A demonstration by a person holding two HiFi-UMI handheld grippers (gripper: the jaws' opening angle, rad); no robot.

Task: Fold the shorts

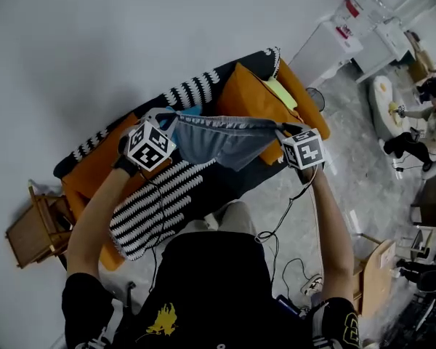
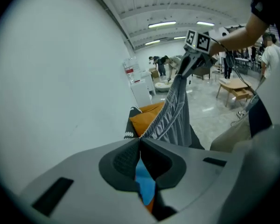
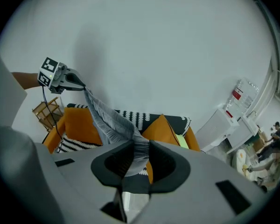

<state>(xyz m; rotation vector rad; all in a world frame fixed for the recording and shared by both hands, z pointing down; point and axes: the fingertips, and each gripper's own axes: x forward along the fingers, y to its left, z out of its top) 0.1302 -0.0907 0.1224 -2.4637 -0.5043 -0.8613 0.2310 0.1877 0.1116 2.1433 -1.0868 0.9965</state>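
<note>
left hand-held gripper (image 2: 140,143): jaws nipped almost fully shut on one end of the waistband (image 1: 225,121). A blue scrap shows between the pads; label or lining, can't tell.

shorts (image 1: 221,140): grey, held in the air by the waistband, stretched level between the two grippers over the sofa (image 1: 229,184). The legs hang down over the seat and look clear of it, though I can't be sure from above.

right hand-held gripper (image 3: 139,148): jaws narrow, clamped on a bunched wad of the gathered waistband at the other end.

Handling, my read:
- Light, thin, fully limp. No stiffness, so it only holds shape where it's pinched or laid flat.
- The elastic waistband gives under tension and will spring back and bunch once slack.
- Not fragile. The fabric looks smooth, so a shallow pinch could slip.
- Best hold is the waistband ends, as now: thickest and grippiest part. For the fold itself, take the waistband corner plus the hem corner on the same side.
- Lay it flat on the seat before folding; mid-air folds will just sag.

Count, left to right:
- wooden stand (image 1: 33,231): 1
- striped cushion (image 1: 156,202): 1
- grippers: 2
- striped throw (image 1: 192,89) on the sofa back: 1
- shorts: 1
- orange cushions (image 3: 79,125): 2 that I can make out
- sofa: 1
</note>
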